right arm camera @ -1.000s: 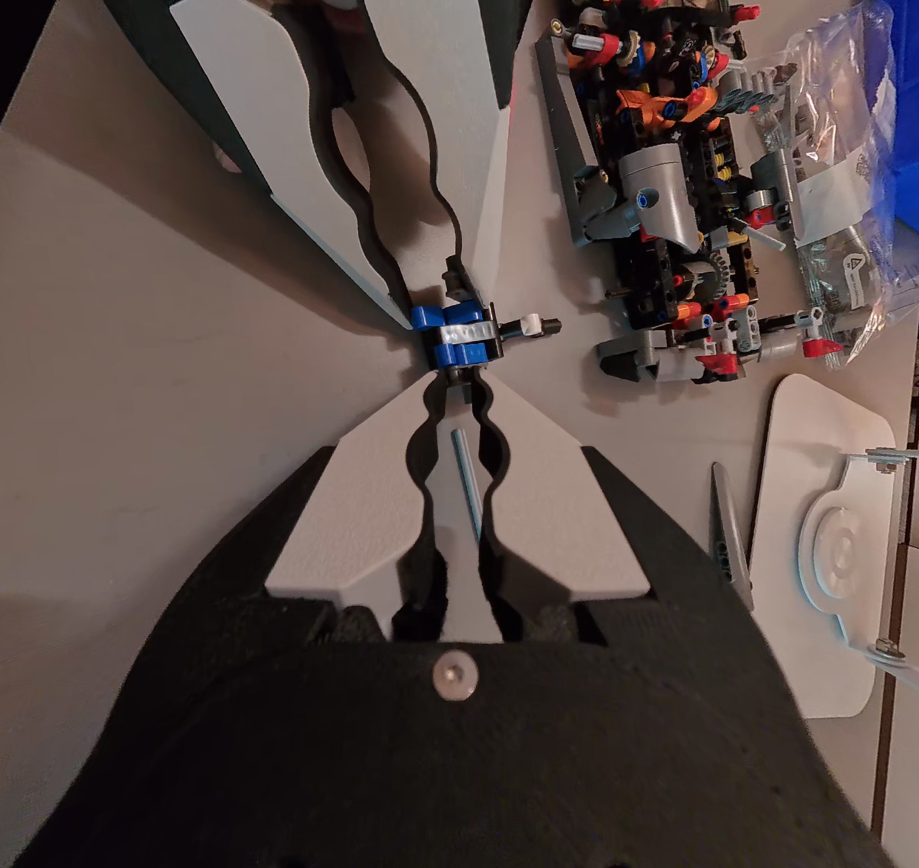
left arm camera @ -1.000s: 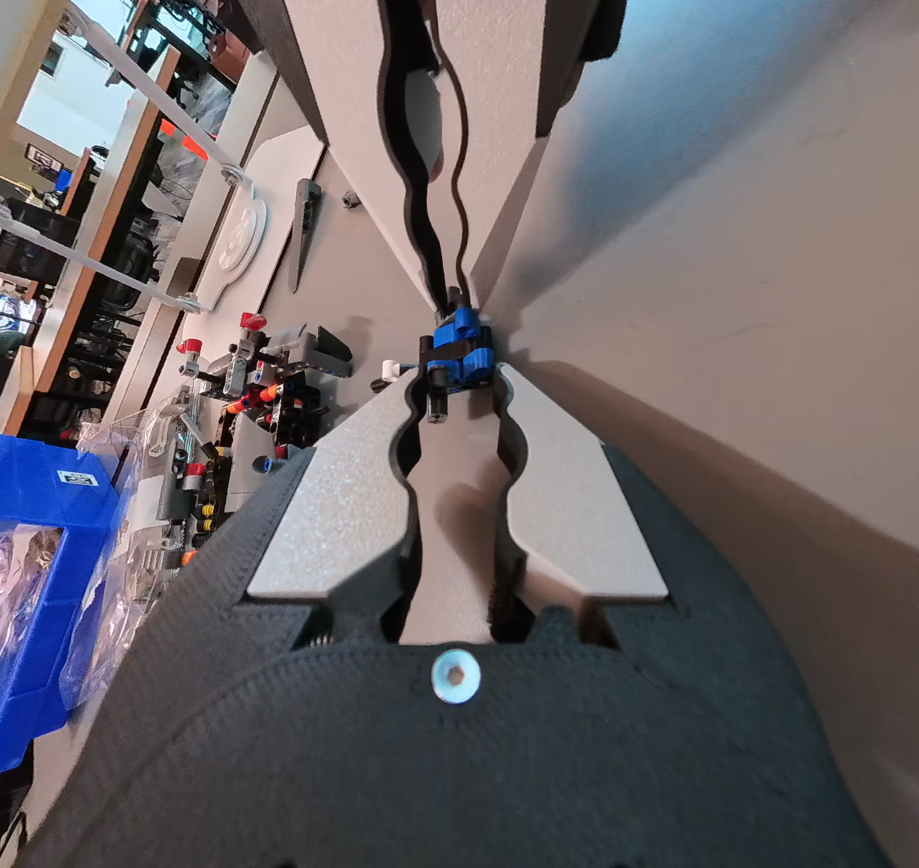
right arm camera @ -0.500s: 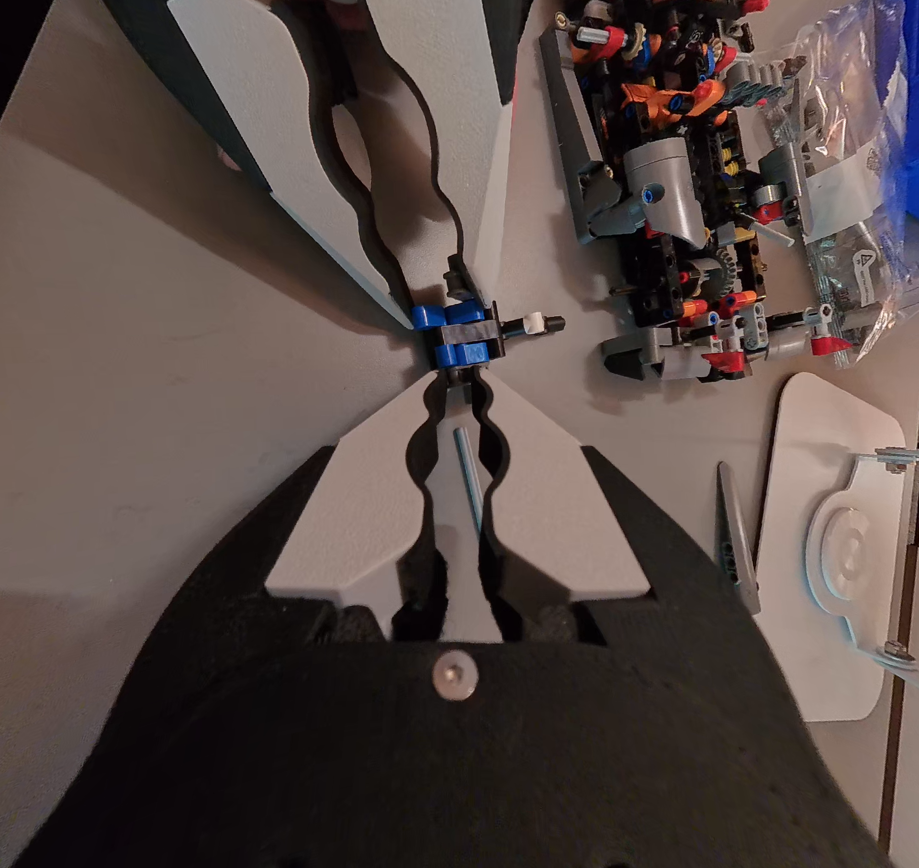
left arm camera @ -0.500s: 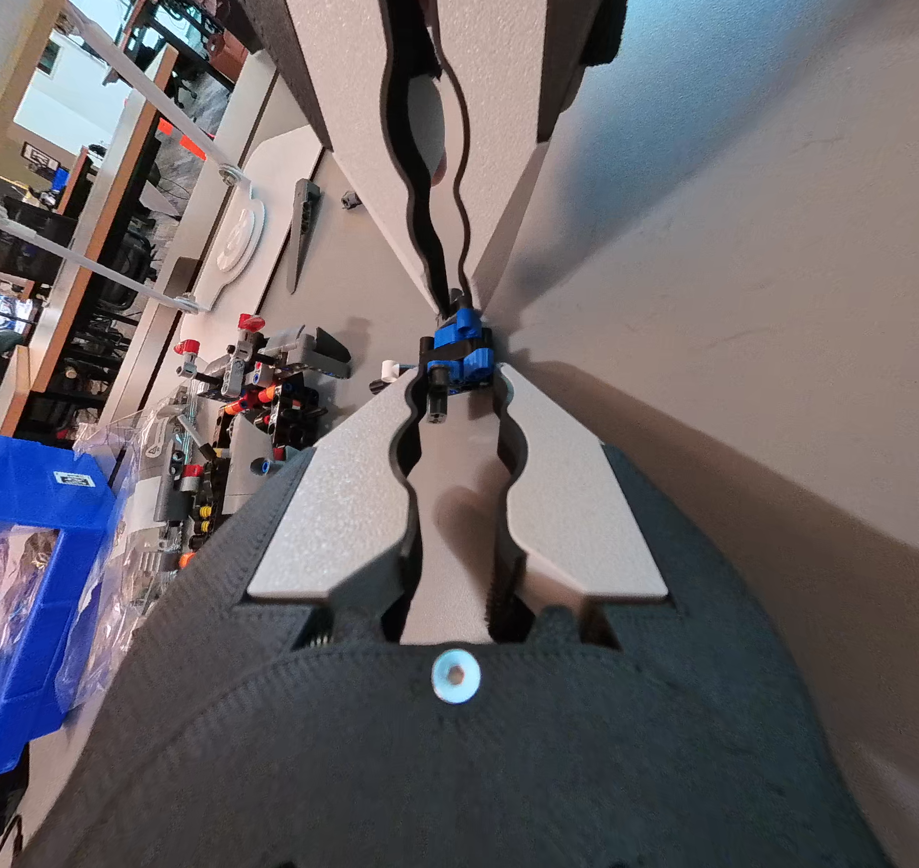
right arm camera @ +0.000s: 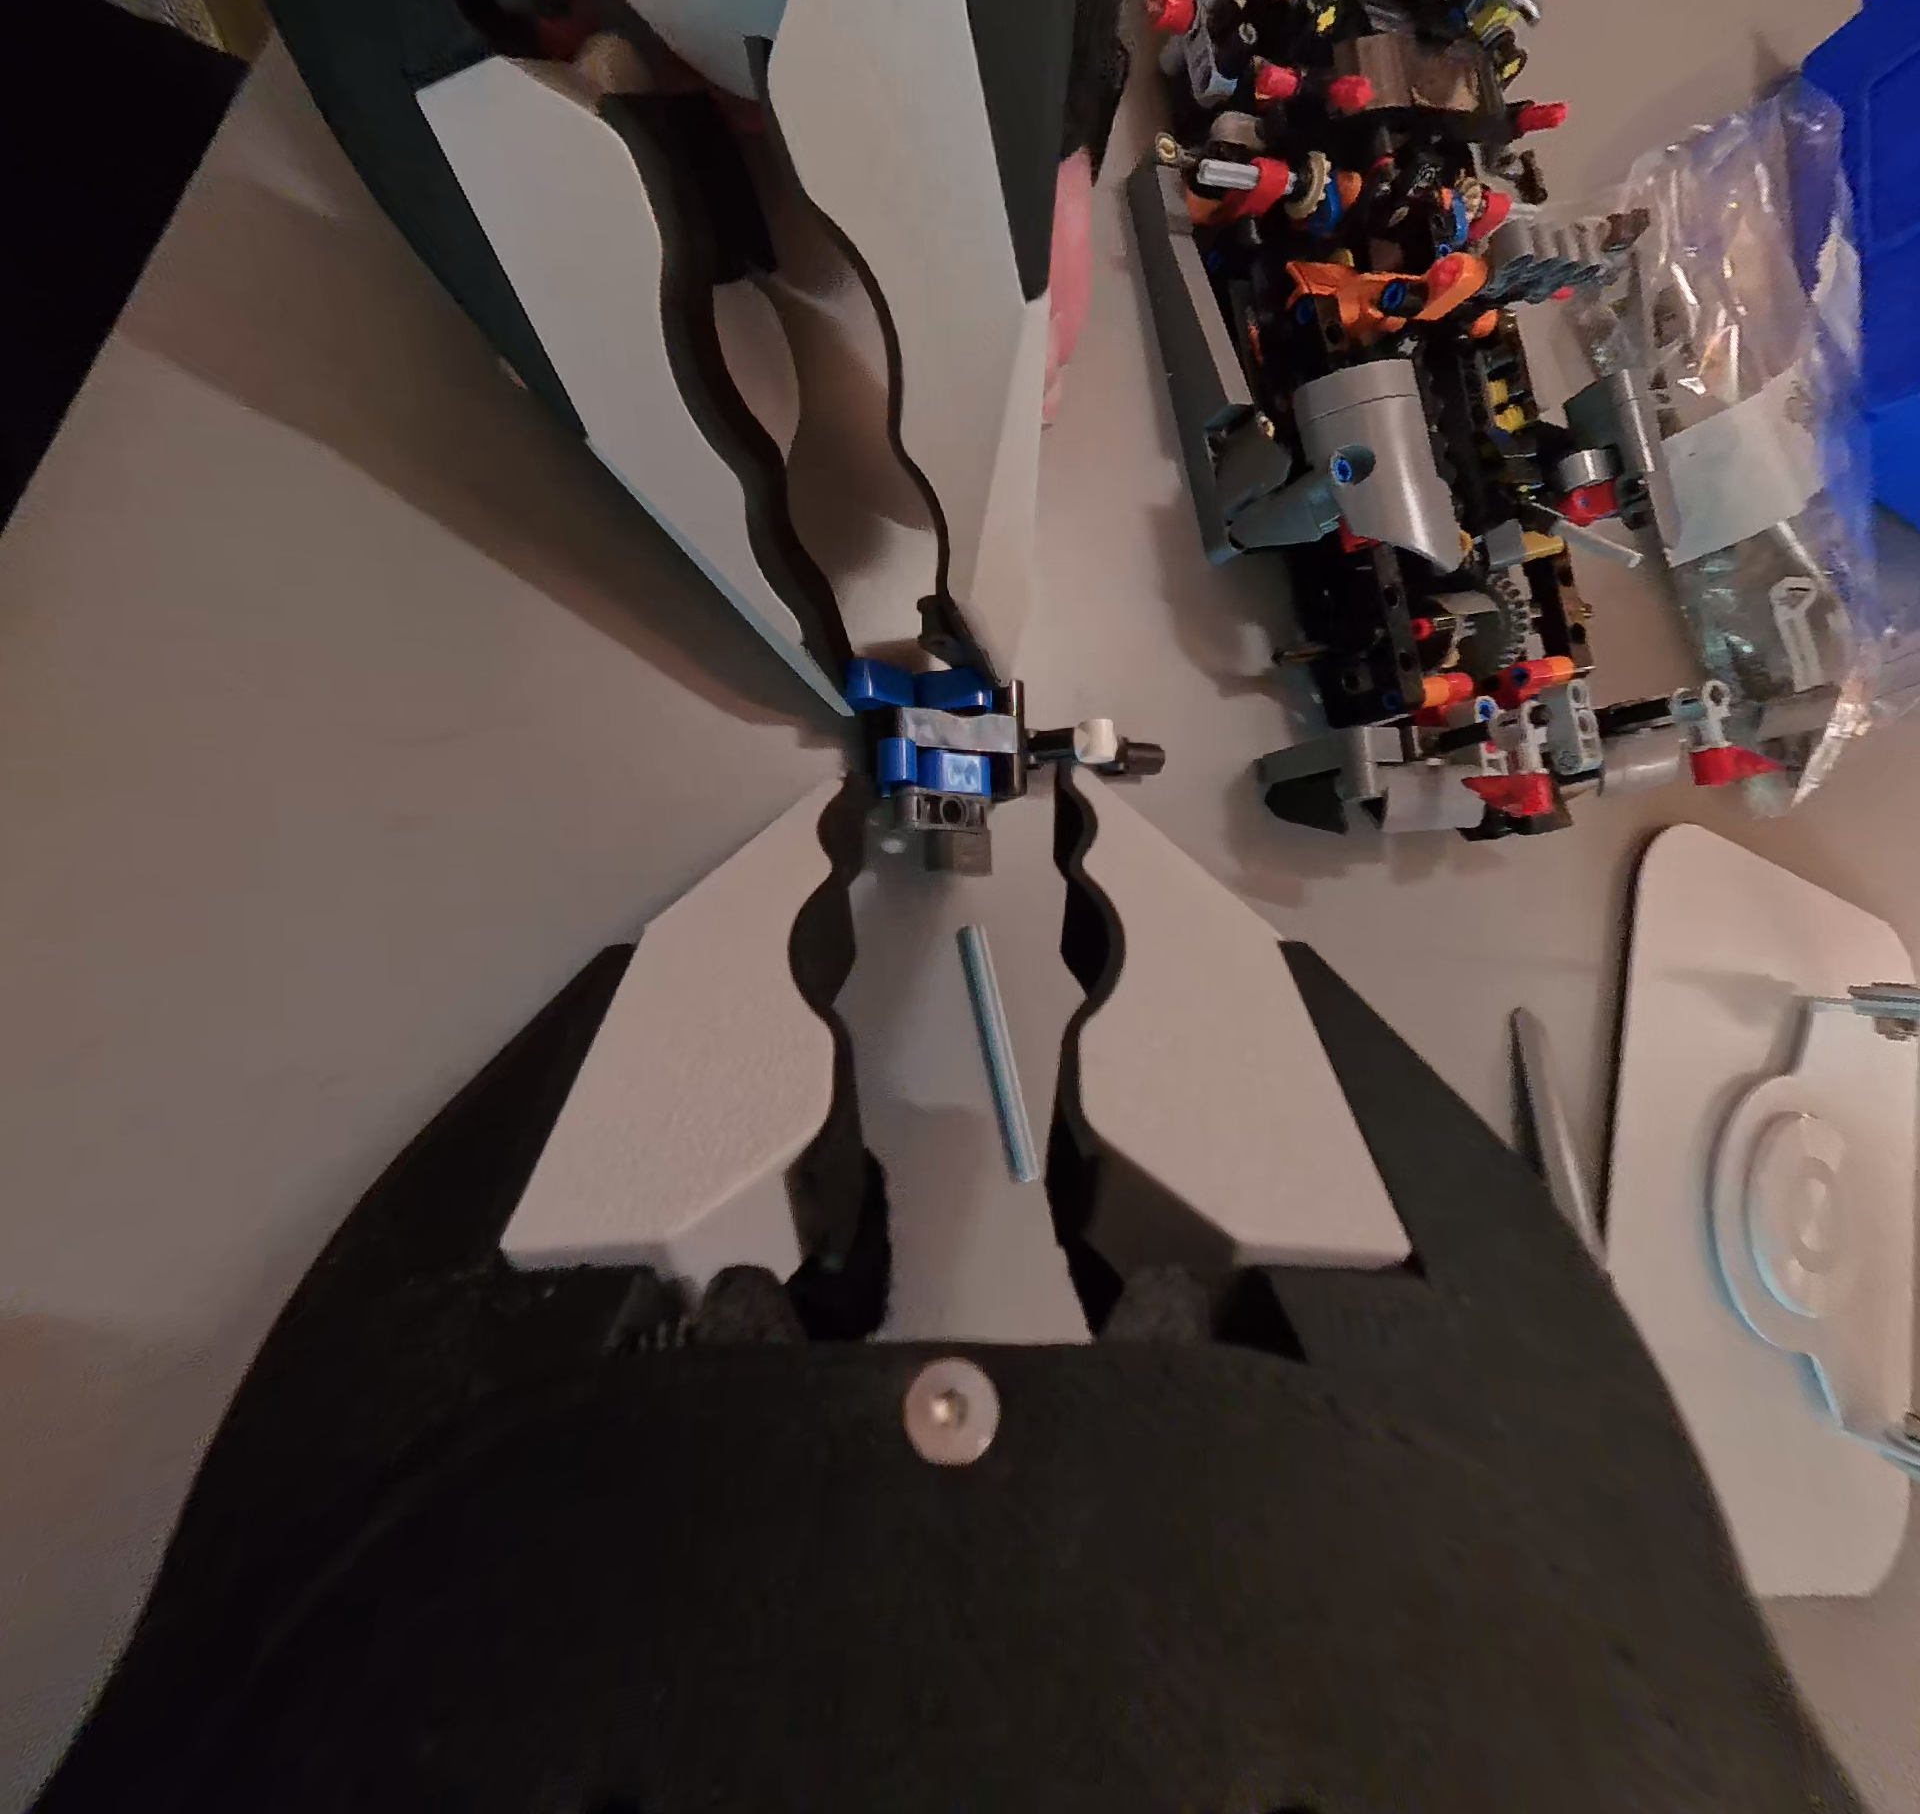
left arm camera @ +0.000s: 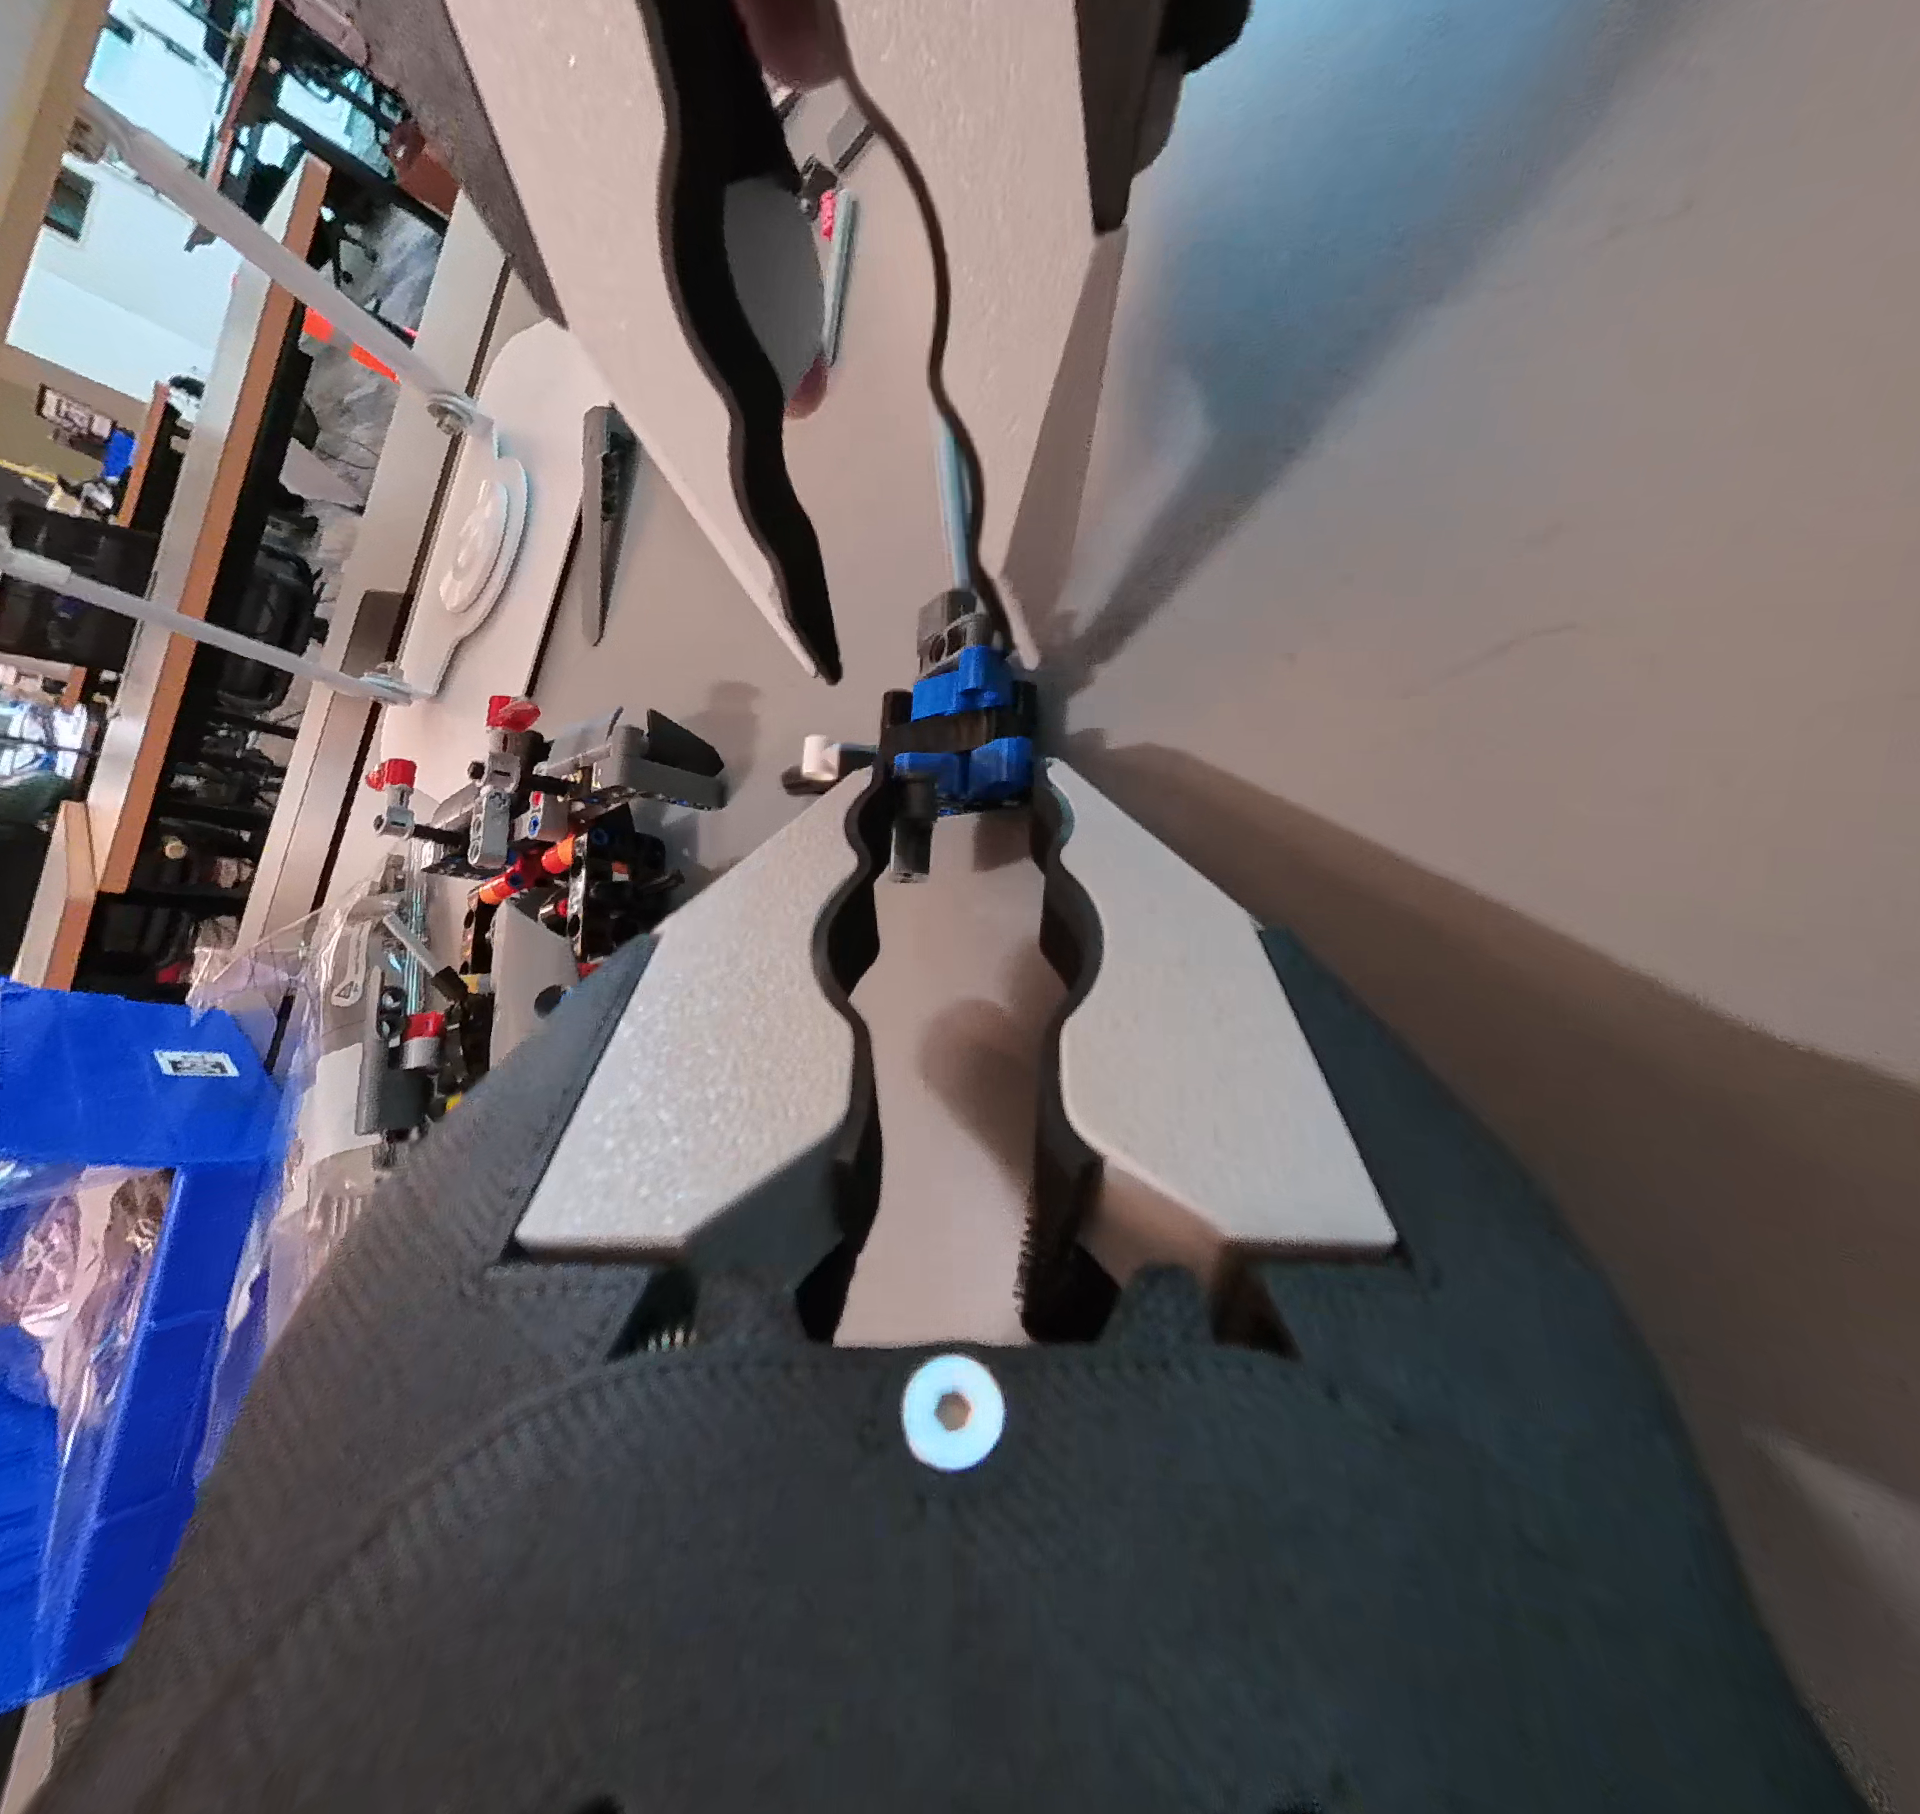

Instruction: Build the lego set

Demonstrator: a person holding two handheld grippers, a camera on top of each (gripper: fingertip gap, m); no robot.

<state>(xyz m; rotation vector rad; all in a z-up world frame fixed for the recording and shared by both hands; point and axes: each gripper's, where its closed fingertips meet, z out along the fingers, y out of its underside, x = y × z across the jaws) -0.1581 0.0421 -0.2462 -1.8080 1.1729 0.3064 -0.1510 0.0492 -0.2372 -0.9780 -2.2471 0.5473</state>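
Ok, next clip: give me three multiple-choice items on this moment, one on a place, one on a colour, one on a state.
1. Where does the pale blue axle lie?
A. On the table between the right gripper's fingers
B. In a blue bin
C. On top of the big model

2. What colours is the small sub-assembly at the fingertips?
A. Red and yellow
B. Blue and black
C. All white

3. How is the right gripper?
A. Shut on the axle
B. Shut on the sub-assembly
C. Open

Key: 1 A, the pale blue axle rests on the table inside the finger gap. 2 B, the small sub-assembly shows blue clips on dark parts. 3 C, the right gripper has its fingers spread clear of the piece, which the left gripper clamps.
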